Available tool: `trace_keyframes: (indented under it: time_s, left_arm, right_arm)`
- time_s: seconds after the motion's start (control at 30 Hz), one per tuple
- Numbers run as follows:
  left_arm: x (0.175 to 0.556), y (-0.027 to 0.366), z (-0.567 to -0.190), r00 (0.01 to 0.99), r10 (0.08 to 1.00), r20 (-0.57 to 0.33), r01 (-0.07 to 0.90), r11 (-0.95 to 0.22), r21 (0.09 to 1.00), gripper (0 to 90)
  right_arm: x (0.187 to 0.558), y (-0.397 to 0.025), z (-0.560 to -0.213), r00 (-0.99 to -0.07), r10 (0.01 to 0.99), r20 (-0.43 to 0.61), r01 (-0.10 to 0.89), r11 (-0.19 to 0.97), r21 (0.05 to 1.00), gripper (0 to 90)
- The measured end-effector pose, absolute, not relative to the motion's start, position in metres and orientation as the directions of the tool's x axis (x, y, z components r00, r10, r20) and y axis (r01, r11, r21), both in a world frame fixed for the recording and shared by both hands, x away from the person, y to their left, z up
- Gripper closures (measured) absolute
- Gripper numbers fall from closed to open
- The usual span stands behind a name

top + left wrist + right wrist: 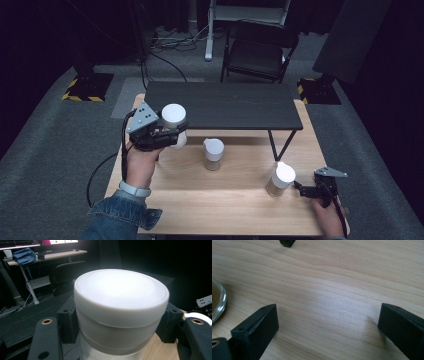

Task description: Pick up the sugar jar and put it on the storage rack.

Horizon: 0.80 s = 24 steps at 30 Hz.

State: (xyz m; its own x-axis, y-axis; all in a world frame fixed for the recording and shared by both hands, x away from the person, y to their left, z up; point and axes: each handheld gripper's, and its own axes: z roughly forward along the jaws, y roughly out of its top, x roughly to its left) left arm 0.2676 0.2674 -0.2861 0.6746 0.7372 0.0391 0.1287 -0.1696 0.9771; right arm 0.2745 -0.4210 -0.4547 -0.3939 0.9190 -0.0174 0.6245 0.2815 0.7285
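- The left gripper (172, 131) is lifted above the light wooden table (235, 200) near its 10 o'clock corner, with its jaws clamped on the sides of a clear glass jar with a white round lid (173, 117).
- In the left gripper view, the jar with the white lid (121, 292) stands upright between the two black jaws, one pressing each side just under the lid.
- A second glass jar with a white spouted lid (213, 152) stands on the table at the centre, at 3 o'clock from the held jar.
- A third glass jar with a white lid (281, 178) stands at the table's 4 o'clock area.
- The right gripper (301, 188) rests low at 3 o'clock of that third jar, its jaws spread wide with bare wood between them (325, 315).
- A black low shelf (220, 105) spans the table's 12 o'clock edge.
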Motion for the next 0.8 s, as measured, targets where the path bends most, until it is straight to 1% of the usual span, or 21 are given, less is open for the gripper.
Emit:
trace_keyframes:
  time_s: [0.57, 0.8]
  left_arm:
    - [0.278, 0.263, -0.269, 0.673, 0.739, 0.033, 0.120, -0.152, 0.981, 33.4]
    - [0.287, 0.261, -0.265, 0.666, 0.746, 0.015, 0.127, -0.134, 0.983, 33.4]
  right_arm:
    - [0.275, -0.421, -0.455, -0.394, 0.919, -0.017, 0.625, 0.281, 0.728, 2.9]
    - [0.275, -0.421, -0.455, -0.394, 0.919, -0.017, 0.625, 0.281, 0.729, 2.9]
